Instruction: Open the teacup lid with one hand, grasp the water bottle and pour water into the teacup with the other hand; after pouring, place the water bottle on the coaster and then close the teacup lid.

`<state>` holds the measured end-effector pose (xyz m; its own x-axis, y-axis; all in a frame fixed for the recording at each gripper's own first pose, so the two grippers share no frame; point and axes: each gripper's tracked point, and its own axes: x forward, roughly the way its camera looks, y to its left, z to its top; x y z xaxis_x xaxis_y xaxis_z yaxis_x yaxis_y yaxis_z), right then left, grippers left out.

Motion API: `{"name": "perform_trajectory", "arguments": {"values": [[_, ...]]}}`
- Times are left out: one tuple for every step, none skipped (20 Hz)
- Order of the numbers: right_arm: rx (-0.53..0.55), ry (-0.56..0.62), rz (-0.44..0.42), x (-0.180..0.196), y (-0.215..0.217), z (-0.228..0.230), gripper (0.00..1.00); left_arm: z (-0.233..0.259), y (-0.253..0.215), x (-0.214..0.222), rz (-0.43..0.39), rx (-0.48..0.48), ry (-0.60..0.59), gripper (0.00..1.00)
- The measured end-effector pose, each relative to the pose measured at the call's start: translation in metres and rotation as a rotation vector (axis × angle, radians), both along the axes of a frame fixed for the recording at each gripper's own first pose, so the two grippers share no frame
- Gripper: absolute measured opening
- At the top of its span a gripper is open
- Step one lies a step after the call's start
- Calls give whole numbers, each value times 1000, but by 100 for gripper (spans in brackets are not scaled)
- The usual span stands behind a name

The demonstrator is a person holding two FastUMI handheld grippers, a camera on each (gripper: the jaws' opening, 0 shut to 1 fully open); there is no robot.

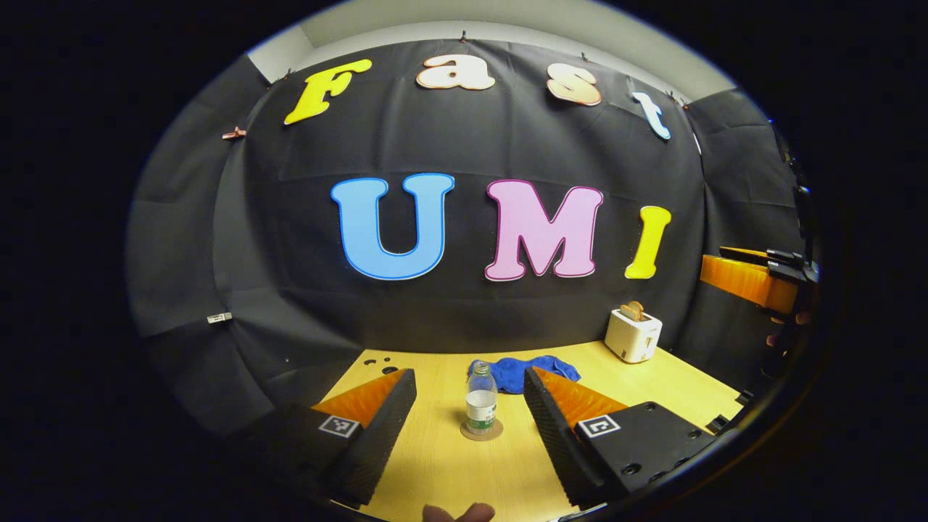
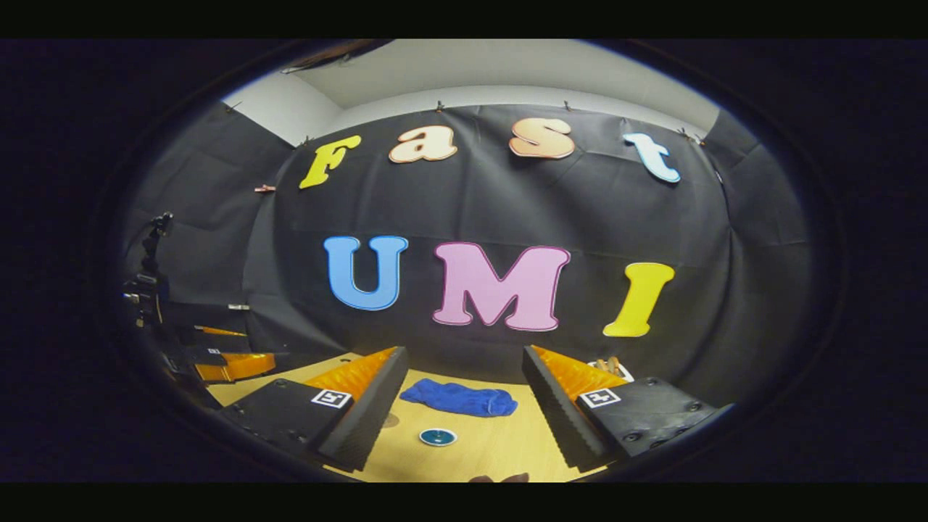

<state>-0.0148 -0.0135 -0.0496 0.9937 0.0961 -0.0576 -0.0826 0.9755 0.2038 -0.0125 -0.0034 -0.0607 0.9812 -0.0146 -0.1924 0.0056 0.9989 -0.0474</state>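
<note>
One bottle (image 1: 481, 400), one coaster (image 1: 481, 432), one cloth (image 1: 522, 371).

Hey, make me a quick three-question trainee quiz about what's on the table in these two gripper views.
1. True or false: the water bottle stands upright on the coaster.
2. What lies behind the bottle? A) blue cloth B) a plate C) a book
3. Fill in: both the left gripper and the right gripper are ____, holding nothing.

Key: 1 true; 2 A; 3 open.
</note>
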Motion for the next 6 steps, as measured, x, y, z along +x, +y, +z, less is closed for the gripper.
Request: {"name": "perform_trajectory", "arguments": {"values": [[3,7,-10,-2,0,0,96,0,1,-1,-12,7,0,94],[9,13,-22,-4,0,1,96,0,1,-1,-18,11,-1,94],[14,17,-33,-5,-1,1,98,1,2,-2,-26,9,-3,94],[14,17,-45,-4,-2,3,98,3,2,-2,-32,2,-6,94],[12,15,-53,-4,-3,5,98,5,2,-4,-37,-9,-9,94],[8,11,-60,-5,-3,7,98,7,2,-3,-40,-19,-11,94]]}}
